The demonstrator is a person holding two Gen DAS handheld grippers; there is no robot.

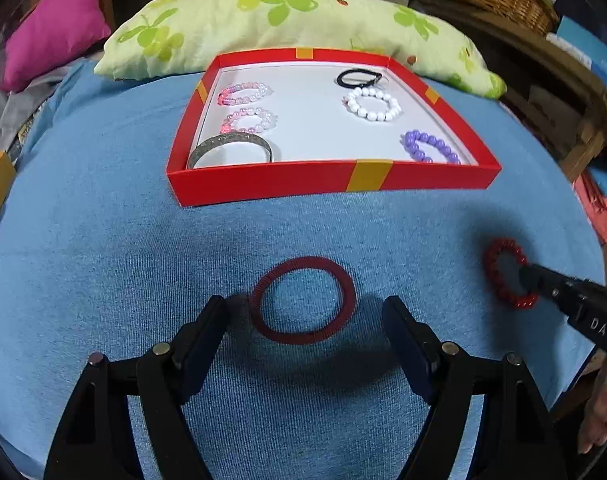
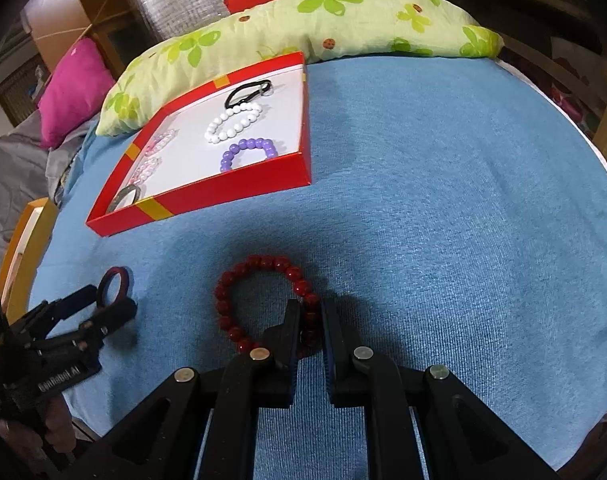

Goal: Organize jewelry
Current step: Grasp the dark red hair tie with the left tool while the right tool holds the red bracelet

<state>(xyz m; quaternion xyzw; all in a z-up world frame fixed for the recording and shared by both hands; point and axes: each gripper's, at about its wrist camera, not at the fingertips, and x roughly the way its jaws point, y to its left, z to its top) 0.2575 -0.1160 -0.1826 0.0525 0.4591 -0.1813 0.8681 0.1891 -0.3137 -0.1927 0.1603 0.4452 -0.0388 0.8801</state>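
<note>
Over blue cloth (image 1: 103, 260): left tongs (image 1: 303, 312) released, straddling dark-red band (image 1: 302, 300); right tongs (image 2: 311, 320) seemingly grasping red bead bracelet (image 2: 239, 276)

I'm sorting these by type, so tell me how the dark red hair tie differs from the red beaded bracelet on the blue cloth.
The dark red hair tie is one smooth, ribbed band; the red beaded bracelet is a string of round glossy beads. The hair tie lies free between the open left gripper fingers, untouched, while the right gripper is shut on the bracelet's beads. Both are red rings lying on the blue cloth, outside the red box.
</note>
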